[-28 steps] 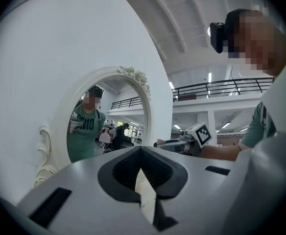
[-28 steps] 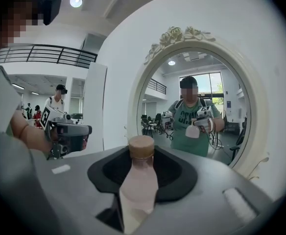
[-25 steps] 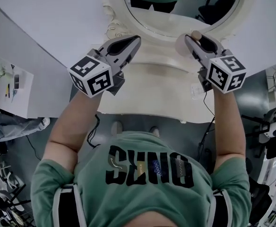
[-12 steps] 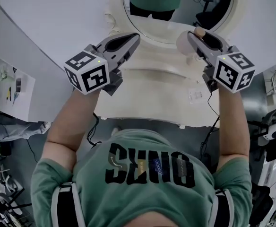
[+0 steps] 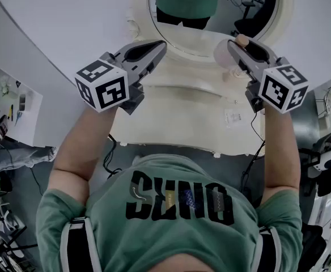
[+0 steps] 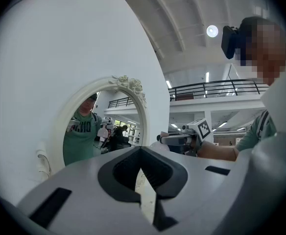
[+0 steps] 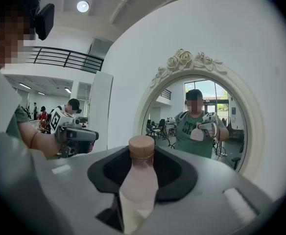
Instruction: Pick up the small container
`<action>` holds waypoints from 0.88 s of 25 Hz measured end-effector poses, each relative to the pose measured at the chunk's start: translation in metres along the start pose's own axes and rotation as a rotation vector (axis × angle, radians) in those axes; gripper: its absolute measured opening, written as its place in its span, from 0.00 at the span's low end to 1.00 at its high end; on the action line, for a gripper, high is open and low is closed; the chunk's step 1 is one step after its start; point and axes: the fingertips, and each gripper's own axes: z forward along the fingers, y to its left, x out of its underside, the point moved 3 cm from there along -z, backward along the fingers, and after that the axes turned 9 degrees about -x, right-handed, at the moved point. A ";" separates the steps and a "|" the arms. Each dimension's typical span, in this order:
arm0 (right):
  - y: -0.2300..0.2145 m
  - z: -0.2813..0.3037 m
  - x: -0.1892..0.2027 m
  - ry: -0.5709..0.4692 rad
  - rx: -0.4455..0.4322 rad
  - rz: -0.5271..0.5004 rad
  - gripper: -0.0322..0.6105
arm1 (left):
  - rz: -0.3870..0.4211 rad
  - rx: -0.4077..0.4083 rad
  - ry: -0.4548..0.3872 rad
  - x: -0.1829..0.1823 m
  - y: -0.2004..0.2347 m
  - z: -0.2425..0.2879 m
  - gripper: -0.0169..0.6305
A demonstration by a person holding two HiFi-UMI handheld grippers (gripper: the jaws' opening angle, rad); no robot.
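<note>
The small container (image 7: 140, 179) is a pale bottle with a tan cork-like cap. It stands upright between the jaws of my right gripper (image 7: 142, 166), which is shut on it. In the head view the right gripper (image 5: 237, 43) holds the container (image 5: 224, 53) up in the air in front of the mirror, above the vanity top. My left gripper (image 5: 160, 45) hovers at the same height to the left. In the left gripper view the left gripper (image 6: 141, 156) has its tips together and nothing between them.
An oval mirror in an ornate cream frame (image 5: 285, 17) stands on a cream vanity table (image 5: 177, 118) against a white wall. The mirror frame (image 7: 184, 60) reflects the person and both grippers. A white desk (image 5: 12, 103) with small items sits at the left, with cables on the floor.
Both grippers have drifted slightly outward, the left one leftward and the right one rightward. The bottle has stayed in the right jaws throughout.
</note>
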 end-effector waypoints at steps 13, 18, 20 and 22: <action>0.000 0.000 0.000 -0.002 -0.009 0.002 0.27 | -0.003 0.000 -0.001 -0.001 0.000 0.000 0.03; 0.000 0.001 0.001 0.005 -0.010 0.007 0.28 | -0.011 0.003 0.000 -0.001 0.000 -0.001 0.03; 0.000 0.001 0.002 0.006 -0.012 0.009 0.28 | -0.012 0.005 0.000 -0.001 -0.001 -0.001 0.03; 0.001 0.001 0.002 0.005 -0.015 0.009 0.28 | -0.012 0.005 -0.001 -0.002 -0.001 -0.001 0.03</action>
